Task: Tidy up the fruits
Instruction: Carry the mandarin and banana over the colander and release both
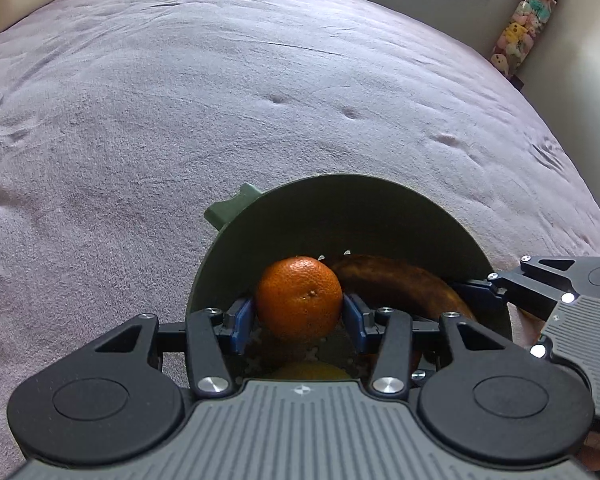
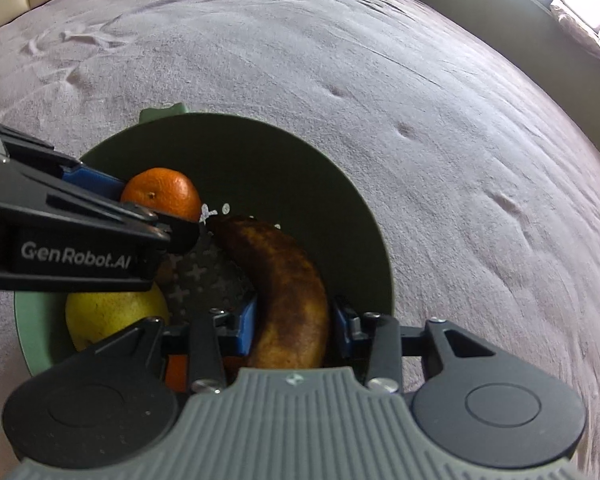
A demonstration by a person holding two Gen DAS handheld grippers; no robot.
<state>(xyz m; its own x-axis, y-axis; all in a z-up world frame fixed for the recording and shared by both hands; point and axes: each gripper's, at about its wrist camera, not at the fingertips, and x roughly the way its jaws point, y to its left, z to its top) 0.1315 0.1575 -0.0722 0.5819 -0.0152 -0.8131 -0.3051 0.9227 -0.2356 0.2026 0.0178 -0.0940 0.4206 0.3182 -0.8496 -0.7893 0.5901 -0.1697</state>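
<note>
"GenRobot.AI" in white, side of left claw (image 2: 162, 216)

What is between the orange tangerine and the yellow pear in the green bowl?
In the right wrist view, the black left gripper crosses between the round orange tangerine and yellow pear.

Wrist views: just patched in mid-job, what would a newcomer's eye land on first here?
First, the bright orange pinched between the left gripper pads, over the dark green bowl on the grey bedspread. Next, the browned banana clamped in the right gripper, lying along the bowl's right side. A yellow fruit sits low on the bowl's left.
</note>
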